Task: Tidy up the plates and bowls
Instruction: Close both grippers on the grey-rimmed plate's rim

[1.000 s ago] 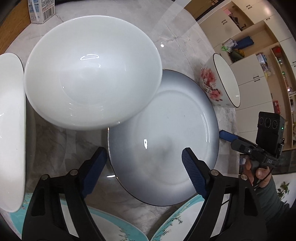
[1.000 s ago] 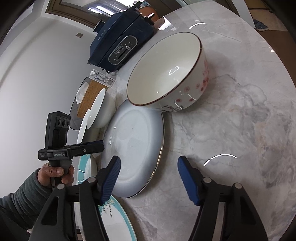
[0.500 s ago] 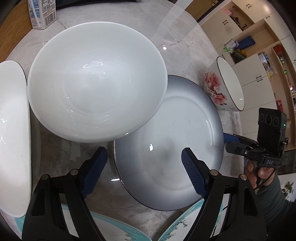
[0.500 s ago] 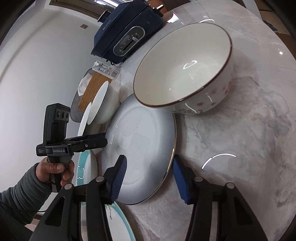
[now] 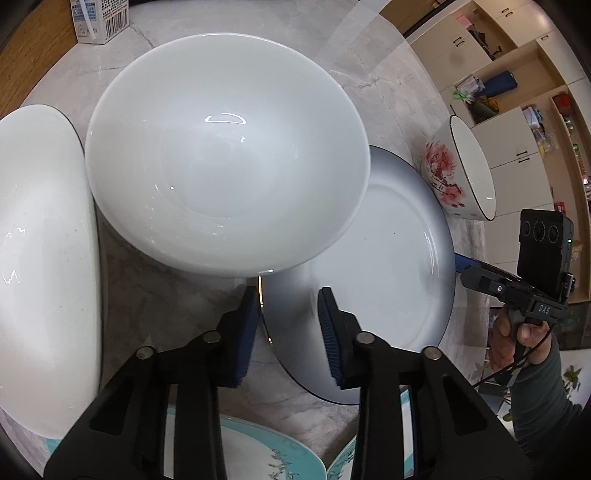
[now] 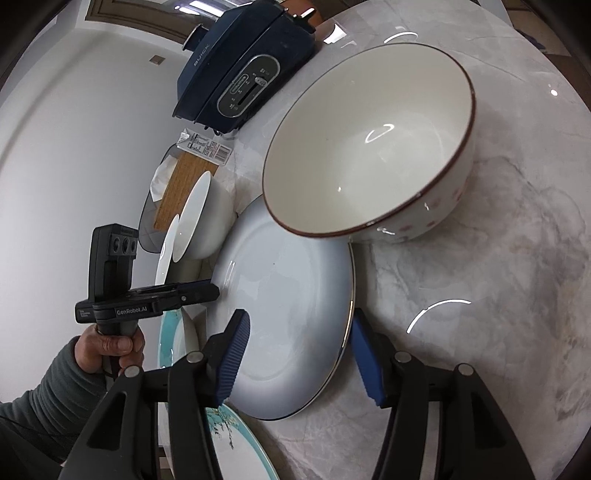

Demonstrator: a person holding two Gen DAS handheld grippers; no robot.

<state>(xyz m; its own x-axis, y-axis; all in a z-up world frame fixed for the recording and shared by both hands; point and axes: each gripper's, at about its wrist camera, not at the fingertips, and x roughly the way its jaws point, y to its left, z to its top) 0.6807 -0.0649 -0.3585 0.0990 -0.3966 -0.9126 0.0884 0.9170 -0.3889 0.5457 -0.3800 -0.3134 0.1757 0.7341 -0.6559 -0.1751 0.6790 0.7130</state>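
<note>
The grey plate (image 5: 388, 266) is crowded on the marble tabletop (image 6: 498, 258): the big white bowl (image 5: 225, 155) overhangs its far-left rim, and the blossom-painted bowl (image 6: 369, 147) overlaps its other side. A white plate (image 5: 40, 266) is seen along the left edge of the left wrist view, with turquoise-rimmed plates (image 5: 280, 454) just below the grey one. A milk carton (image 5: 101, 18) and a dark blue appliance (image 6: 243, 70) are set further back. Both bowls are seen empty, and nothing lies on the grey plate.

The left gripper (image 5: 290, 325) is being closed, its jaws straddling the grey plate's near-left rim; whether the pads press it yet cannot be told. The right gripper (image 6: 299, 358) is held part-open astride the opposite rim, one pad over the plate and one outside, without contact seen.

Bare marble is left open to the right of the blossom bowl.
</note>
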